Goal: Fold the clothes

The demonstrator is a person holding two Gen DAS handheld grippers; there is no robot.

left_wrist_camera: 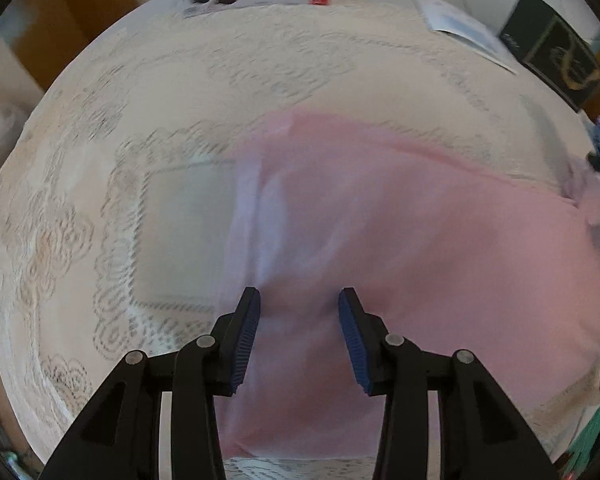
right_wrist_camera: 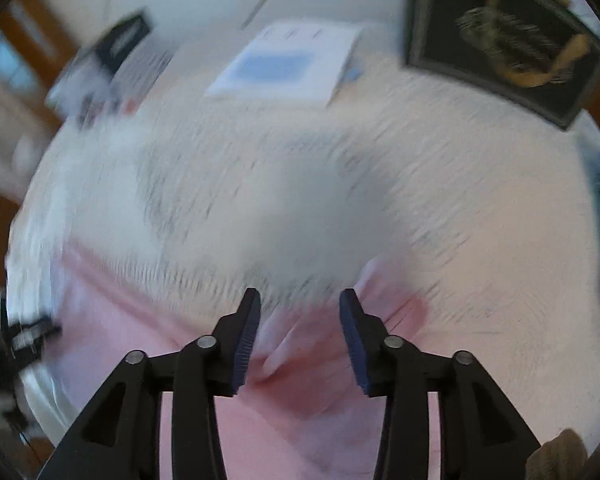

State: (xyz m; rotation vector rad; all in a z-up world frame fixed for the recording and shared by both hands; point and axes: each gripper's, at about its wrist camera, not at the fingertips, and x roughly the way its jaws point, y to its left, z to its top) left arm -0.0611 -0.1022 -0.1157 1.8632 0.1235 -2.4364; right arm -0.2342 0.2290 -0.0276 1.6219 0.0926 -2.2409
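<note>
Lace tablecloth [left_wrist_camera: 100, 200] carries a rumpled pink garment [left_wrist_camera: 420, 240]; left claw [left_wrist_camera: 299, 300] and right claw [right_wrist_camera: 300, 300] gape apart.

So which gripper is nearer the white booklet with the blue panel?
Right. The right gripper faces the white booklet straight across the lace tablecloth; from the left gripper it lies at the table's far right corner.

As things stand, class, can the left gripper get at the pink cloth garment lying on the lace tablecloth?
Probably yes. The left gripper is open, with the pink cloth garment showing between its blue-padded fingers, and nothing lies between them. Blur hides whether it touches the lace tablecloth.
</note>
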